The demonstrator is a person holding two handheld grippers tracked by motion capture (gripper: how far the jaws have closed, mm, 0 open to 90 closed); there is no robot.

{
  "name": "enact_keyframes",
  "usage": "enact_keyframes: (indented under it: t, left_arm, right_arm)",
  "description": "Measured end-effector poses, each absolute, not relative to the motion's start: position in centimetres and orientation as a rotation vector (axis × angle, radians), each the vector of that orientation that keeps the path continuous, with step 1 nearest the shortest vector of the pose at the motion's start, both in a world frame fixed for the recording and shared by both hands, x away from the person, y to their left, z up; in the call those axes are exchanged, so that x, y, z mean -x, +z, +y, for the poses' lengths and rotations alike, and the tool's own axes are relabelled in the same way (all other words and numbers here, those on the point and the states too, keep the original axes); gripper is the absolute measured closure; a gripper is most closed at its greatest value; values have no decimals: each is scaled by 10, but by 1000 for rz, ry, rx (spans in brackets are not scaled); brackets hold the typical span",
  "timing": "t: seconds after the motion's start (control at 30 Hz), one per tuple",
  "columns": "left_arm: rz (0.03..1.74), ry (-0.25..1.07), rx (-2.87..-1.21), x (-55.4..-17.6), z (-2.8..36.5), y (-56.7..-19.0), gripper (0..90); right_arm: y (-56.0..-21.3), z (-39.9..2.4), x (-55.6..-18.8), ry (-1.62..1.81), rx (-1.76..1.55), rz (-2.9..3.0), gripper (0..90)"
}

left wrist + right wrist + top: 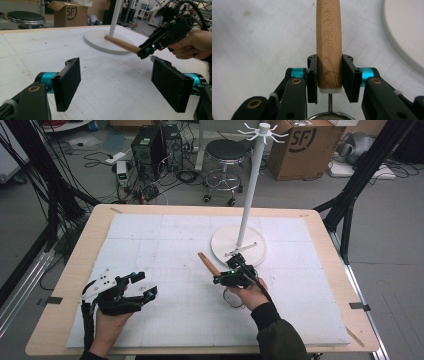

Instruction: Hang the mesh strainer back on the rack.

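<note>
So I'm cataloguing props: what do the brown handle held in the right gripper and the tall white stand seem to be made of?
The brown handle, clamped in the right gripper, looks like unvarnished light wood: visible grain, matte, "KITCHEN TOOL" stamped in. A thin metal shaft and a mesh rim continue below it. The tall white stand has a smooth, uniform white pole and disc base; painted metal or plastic, can't tell which.

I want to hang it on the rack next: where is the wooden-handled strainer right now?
The strainer is clamped by its wooden handle in the right hand-held gripper, right of table centre in the high view, just in front of the white rack's round base.
</note>
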State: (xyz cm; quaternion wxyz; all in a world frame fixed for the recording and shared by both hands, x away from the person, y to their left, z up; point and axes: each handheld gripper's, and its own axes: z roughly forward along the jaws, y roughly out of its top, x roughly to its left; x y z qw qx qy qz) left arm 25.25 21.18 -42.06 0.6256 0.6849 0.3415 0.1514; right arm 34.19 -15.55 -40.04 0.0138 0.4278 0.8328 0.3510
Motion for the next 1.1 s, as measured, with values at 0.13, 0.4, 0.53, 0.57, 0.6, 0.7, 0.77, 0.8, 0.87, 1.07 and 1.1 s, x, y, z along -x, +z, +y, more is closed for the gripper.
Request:
enact_keyframes:
  t: [0.13,0.4,0.53,0.57,0.6,0.7,0.77,0.8,0.87,1.07,1.1]
  left_arm:
    - [784,349,-1570,-252,212,-420,243]
    - [788,346,-1568,-253,213,-421,243]
    - [788,345,-1568,-253,213,-421,243]
    - [788,346,-1568,-252,213,-421,243]
    - [788,342,-1566,-252,213,-421,243]
    - [793,339,-1567,-253,213,-421,244]
    - [798,340,-1573,-253,214,-421,244]
    - [798,339,-1570,-253,213,-421,244]
    - [796,339,-1566,-253,213,-421,244]
    - [802,334,-1561,-254,214,-421,244]
    - [803,334,-1560,-254,214,-421,244]
  right_arm:
    - [-397,-170,-341,1267,-1373,2518,689]
    - [-388,-186,-337,1440,-1386,2399,688]
    - [-381,-193,-337,1536,-1411,2324,688]
    - [-380,-194,-337,1560,-1423,2312,688]
    - [-378,-196,-337,1565,-1427,2294,688]
    - [-373,-200,-337,1625,-1428,2231,688]
    - [-369,-202,-336,1668,-1420,2194,688]
    - [-367,-203,-336,1688,-1403,2178,687]
    - [-362,-205,-335,1727,-1385,2136,687]
    - [-350,-212,-334,1794,-1362,2020,687]
    - [-348,-213,-333,1818,-1366,2004,687]
